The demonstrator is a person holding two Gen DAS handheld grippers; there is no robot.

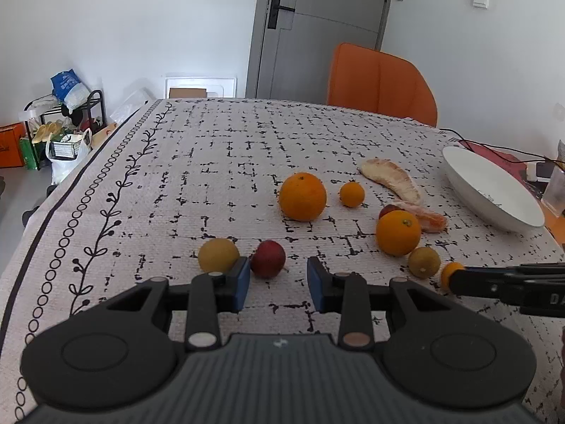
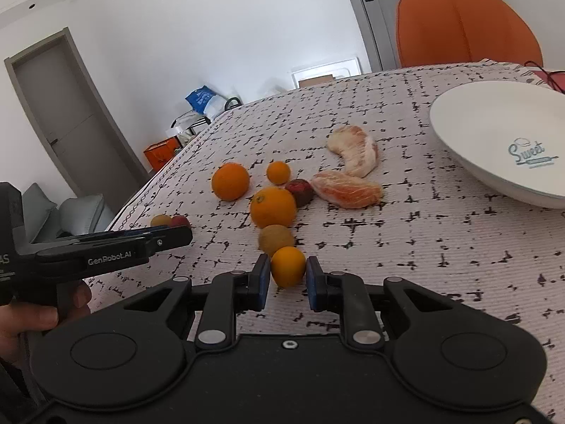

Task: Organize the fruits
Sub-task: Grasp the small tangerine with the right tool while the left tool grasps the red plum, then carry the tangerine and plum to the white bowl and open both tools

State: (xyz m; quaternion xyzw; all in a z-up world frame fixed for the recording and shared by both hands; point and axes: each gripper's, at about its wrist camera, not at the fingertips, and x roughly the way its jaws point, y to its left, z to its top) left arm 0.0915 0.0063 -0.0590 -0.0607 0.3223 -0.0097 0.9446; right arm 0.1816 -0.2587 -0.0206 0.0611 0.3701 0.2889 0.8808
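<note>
The right gripper (image 2: 287, 275) is down on the tablecloth (image 2: 441, 247) with its blue pads squeezed against both sides of a small orange fruit (image 2: 287, 266), a firm grip by the look of it. Touching that fruit at its twelve o'clock is a dull yellow-green fruit (image 2: 274, 238), and beyond that sits a big orange (image 2: 272, 206), a dark red fruit (image 2: 299, 190) tucked at its two o'clock. At three o'clock from the dark one lies a peeled citrus segment (image 2: 348, 189), with a paler, curved segment (image 2: 355, 153) above it. Another large orange (image 2: 230, 181) and a tiny orange (image 2: 278, 172) sit further back. The white plate (image 2: 469, 134) waits at two o'clock of the group, empty where visible and near the table's right edge.

Over on the left, the left gripper (image 1: 279, 279) has its jaws apart, nothing pinched between them. A red fruit (image 1: 267, 258) sits just past the tips, close to the left pad, and a yellow fruit (image 1: 218, 255) rests at its nine o'clock, right against the outside of that left finger. In the right view, a hand (image 2: 31, 318) wraps the left gripper's handle at eight o'clock.

An orange chair (image 1: 379, 83) stands behind the table at twelve o'clock.
</note>
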